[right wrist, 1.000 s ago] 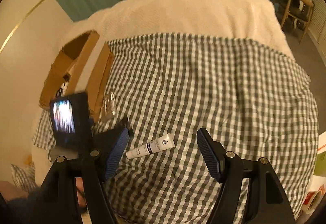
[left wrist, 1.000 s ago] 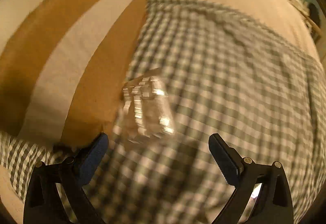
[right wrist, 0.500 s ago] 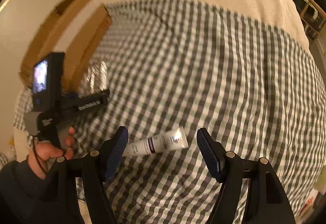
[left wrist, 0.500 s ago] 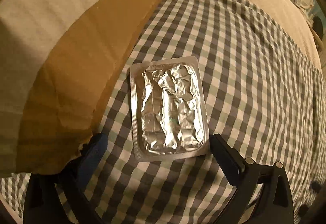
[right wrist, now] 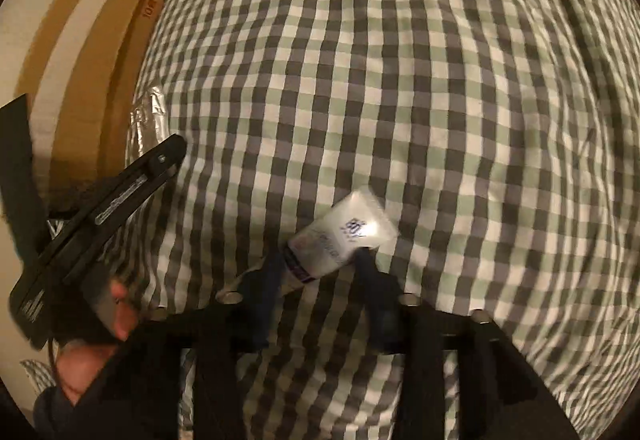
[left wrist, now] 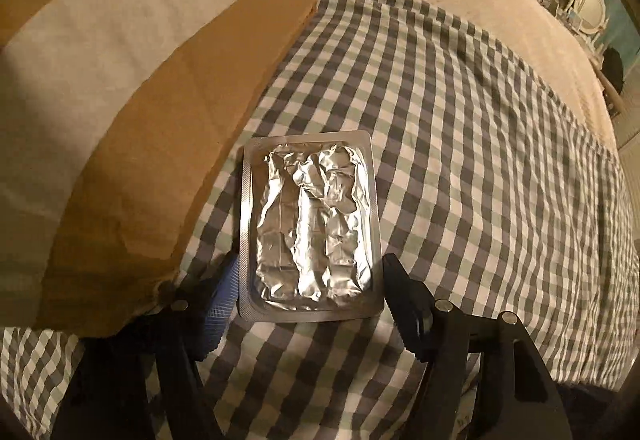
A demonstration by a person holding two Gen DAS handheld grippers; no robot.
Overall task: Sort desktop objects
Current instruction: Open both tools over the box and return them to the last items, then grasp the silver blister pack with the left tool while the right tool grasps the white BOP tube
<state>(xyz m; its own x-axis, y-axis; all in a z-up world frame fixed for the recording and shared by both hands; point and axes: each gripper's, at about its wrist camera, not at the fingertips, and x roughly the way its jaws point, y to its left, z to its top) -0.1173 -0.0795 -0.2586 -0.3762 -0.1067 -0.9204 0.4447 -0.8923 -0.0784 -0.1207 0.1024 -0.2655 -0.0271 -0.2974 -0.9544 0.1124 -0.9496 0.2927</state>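
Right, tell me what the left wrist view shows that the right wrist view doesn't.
Only the left wrist view shows the left tool straddling the near end of the foil blister pack, and furniture beyond the bed. Only the right wrist view shows the right tool around the white tube and the person's hand. Both show the blister pack, the cardboard box and the checked cloth.

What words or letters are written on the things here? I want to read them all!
Nothing here can be read for sure.
White squeeze tube: dark blue print, too blurred to read.
Brown cardboard box: a small reddish mark on its flap, too small to read.
Black handheld left gripper: a pale label strip, too blurred to read.
Silver foil blister pack: no print visible.
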